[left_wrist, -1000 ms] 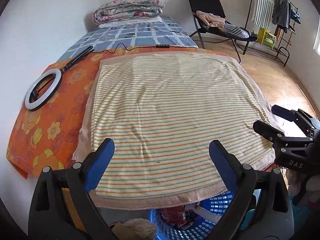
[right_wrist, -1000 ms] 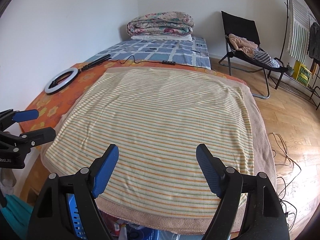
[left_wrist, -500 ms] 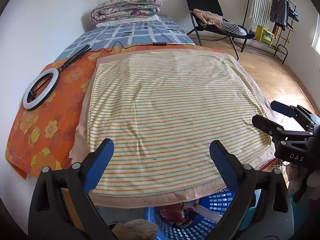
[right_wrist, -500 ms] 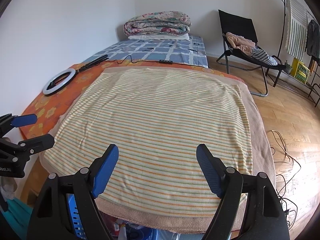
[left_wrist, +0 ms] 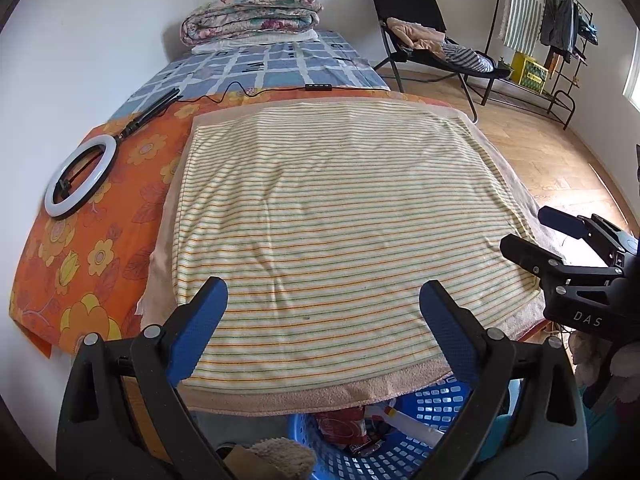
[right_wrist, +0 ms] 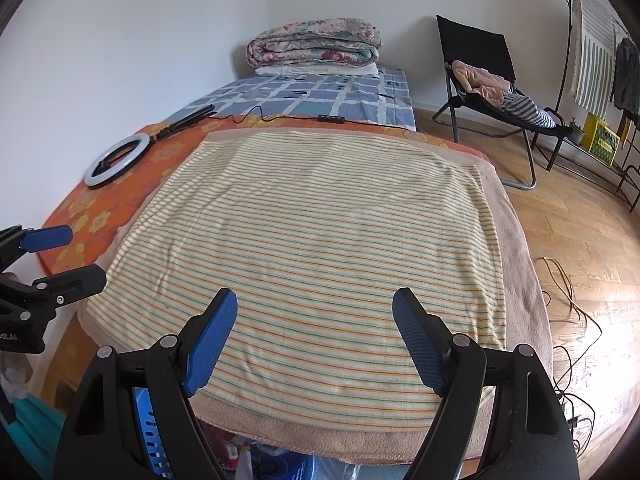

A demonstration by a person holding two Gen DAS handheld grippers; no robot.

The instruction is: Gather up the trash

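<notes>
You held both claws, the left gripper (left_wrist: pixel 322 328) and right gripper (right_wrist: pixel 314 338), open and empty over the striped towel (left_wrist: pixel 332 216); dropping toward the blue basket (left_wrist: pixel 436 412) at bottom frame looked wiser.

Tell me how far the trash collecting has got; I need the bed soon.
Looks mostly done: the blue basket below the bed's near edge already holds wrappers and a bottle, and no trash shows on the striped towel. In hand: nothing; the left gripper and right gripper are open and empty. Left: seemingly nothing on the bed, unless trash lies out of view.
</notes>
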